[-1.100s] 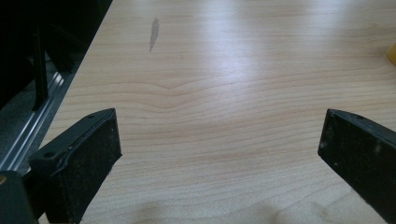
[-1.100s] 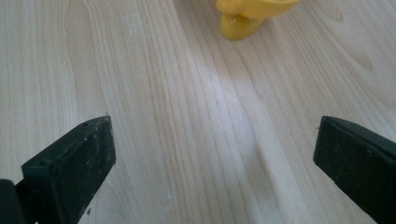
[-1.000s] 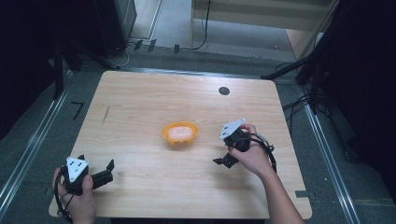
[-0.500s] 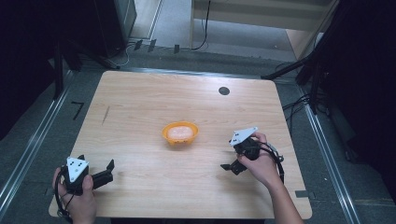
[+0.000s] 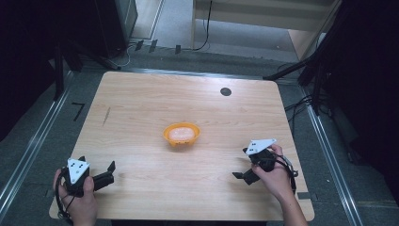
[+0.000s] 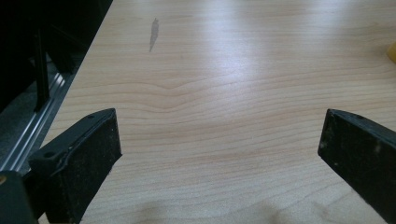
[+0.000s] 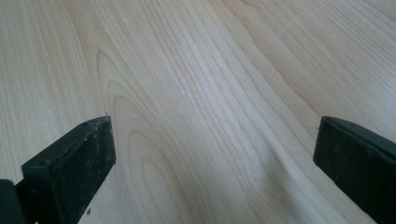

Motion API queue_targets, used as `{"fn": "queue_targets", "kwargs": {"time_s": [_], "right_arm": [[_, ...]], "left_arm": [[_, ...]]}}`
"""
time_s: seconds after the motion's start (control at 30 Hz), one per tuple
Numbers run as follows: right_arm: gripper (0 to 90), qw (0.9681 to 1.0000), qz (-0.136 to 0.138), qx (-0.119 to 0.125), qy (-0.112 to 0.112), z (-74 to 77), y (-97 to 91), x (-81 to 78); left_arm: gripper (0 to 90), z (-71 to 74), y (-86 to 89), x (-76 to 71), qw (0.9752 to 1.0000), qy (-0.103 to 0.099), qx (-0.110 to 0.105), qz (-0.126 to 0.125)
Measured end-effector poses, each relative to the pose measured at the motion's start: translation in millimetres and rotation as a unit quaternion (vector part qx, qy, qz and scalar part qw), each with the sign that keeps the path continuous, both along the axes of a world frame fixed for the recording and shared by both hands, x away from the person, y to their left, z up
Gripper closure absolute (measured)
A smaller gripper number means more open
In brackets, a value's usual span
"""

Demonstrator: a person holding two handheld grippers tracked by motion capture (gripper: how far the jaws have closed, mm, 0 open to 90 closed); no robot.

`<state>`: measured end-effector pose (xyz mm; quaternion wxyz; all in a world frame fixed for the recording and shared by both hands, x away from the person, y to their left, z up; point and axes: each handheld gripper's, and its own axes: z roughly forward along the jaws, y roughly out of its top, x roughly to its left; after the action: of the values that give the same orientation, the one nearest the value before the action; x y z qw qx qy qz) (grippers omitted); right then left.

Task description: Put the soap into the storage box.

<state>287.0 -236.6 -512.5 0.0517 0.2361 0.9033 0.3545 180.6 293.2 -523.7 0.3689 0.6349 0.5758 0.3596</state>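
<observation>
An orange bowl [image 5: 181, 133] with something pale inside sits at the middle of the wooden table [image 5: 141, 94]. A sliver of the bowl's rim [image 6: 391, 51] shows at the right edge of the left gripper view. My left gripper [image 5: 97, 163] rests at the near left corner, aimed toward the table's middle. Its jaws stand wide apart over bare wood [image 6: 219, 140]. My right gripper [image 5: 241, 163] is held near the front right, well apart from the bowl and pointing left. It is open too, with nothing but wood grain between its jaws [image 7: 215, 140].
A small black round grommet [image 5: 226, 91] is set in the table near the far edge. A short dark mark [image 5: 107, 116] lies on the left part of the wood, seen closer as a smudge [image 6: 153, 33]. Floor rails [image 5: 37, 141] and cables [image 5: 301, 106] border the table.
My right gripper has drawn back from beside the bowl toward the near right of the table. The left gripper and the bowl have stayed put.
</observation>
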Motion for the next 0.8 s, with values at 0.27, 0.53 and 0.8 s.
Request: {"fn": "queue_targets", "kwargs": {"time_s": [0.27,0.53,0.8], "right_arm": [[0.0,0.9996,-0.026,0.014,-0.003,-5.3,-20.9,-16.0],[0.0,0.998,-0.054,0.031,-0.002,-14.1,-42.7,-28.5],[0.0,0.9964,-0.073,0.043,0.0,-22.7,-60.6,-41.4]], "left_arm": [[0.0,-0.1,-0.2,-0.1,1.0,-0.001,0.001,-0.001],[0.0,0.2,-0.8,-0.3,1.0,0.001,0.004,-0.001],[0.0,-0.1,-1.8,-0.2,1.0,0.0,0.006,-0.001]]}}
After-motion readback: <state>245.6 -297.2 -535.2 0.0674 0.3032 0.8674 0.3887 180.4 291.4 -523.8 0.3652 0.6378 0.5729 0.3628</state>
